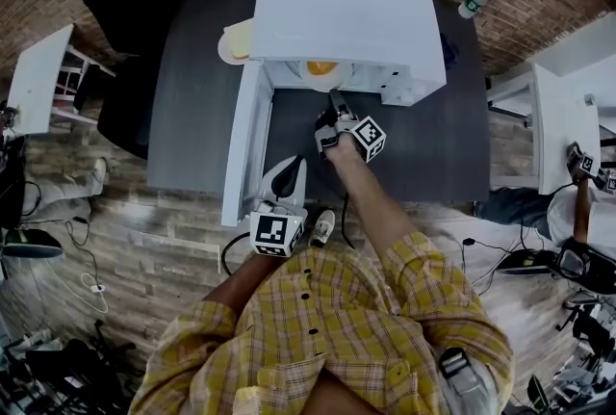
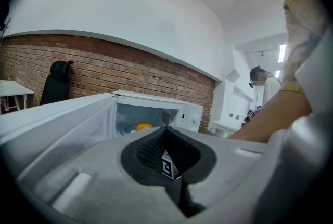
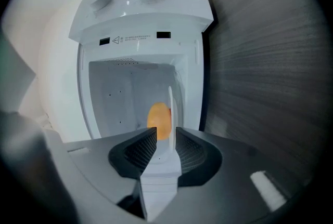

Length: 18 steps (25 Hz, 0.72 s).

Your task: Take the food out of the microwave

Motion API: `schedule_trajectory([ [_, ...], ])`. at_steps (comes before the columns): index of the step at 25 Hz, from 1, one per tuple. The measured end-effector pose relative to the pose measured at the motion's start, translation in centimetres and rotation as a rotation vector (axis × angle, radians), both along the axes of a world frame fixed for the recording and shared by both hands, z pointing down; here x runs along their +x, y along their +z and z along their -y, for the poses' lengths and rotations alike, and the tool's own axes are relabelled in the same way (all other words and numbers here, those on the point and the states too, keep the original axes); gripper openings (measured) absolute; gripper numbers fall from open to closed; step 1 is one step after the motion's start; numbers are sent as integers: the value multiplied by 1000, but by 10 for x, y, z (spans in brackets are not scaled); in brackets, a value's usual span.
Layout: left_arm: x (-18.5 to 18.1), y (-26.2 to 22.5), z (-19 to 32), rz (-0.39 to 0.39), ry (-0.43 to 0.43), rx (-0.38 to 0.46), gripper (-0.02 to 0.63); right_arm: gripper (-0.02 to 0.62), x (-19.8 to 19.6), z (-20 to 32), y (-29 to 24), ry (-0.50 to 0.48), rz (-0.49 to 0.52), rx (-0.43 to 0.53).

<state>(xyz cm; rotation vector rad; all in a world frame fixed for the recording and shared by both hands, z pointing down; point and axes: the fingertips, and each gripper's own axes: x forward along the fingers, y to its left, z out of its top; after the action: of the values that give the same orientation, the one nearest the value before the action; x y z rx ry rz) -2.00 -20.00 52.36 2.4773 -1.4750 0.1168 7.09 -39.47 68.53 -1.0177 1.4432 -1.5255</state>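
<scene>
The task is at an early stage: the way in is clear, but nothing has come out yet. The microwave (image 1: pixel 346 18) stands at the middle of the counter's (image 1: pixel 192 115) far edge. Its door (image 1: pixel 245 143) is swung fully open and reaches out toward the near edge on the left, so the opening step looks done.

The food (image 3: pixel 158 119), a round orange piece, is inside the microwave on a white plate (image 3: pixel 170 103). The right gripper view shows this plate edge-on.

The right gripper (image 3: pixel 166 132) is at the mouth of the microwave with its jaws apart. The plate's rim stands in the gap between them, close to one jaw. The gap is wider than the rim, so the pads are not clamped on it. Whether that one jaw touches the rim I cannot tell.

The left gripper (image 1: pixel 292 165) hangs back over the near edge of the counter, just beside the free end of the door. Its jaws are together and nothing is held between them. Whether it touches the door I cannot tell.

Nearly all of the real work is left:
- Close the right gripper on the plate's rim.
- Draw the plate out through the opening, keeping it level so the food does not roll off.
- Set the plate down on a bare part of the counter in front of the microwave.
</scene>
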Motion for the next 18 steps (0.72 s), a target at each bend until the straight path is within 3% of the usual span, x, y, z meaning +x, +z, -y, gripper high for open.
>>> schedule_trajectory([
  [18, -5, 9, -1, 25, -6, -16, -2, 80, 1, 16, 14, 11, -26, -42],
])
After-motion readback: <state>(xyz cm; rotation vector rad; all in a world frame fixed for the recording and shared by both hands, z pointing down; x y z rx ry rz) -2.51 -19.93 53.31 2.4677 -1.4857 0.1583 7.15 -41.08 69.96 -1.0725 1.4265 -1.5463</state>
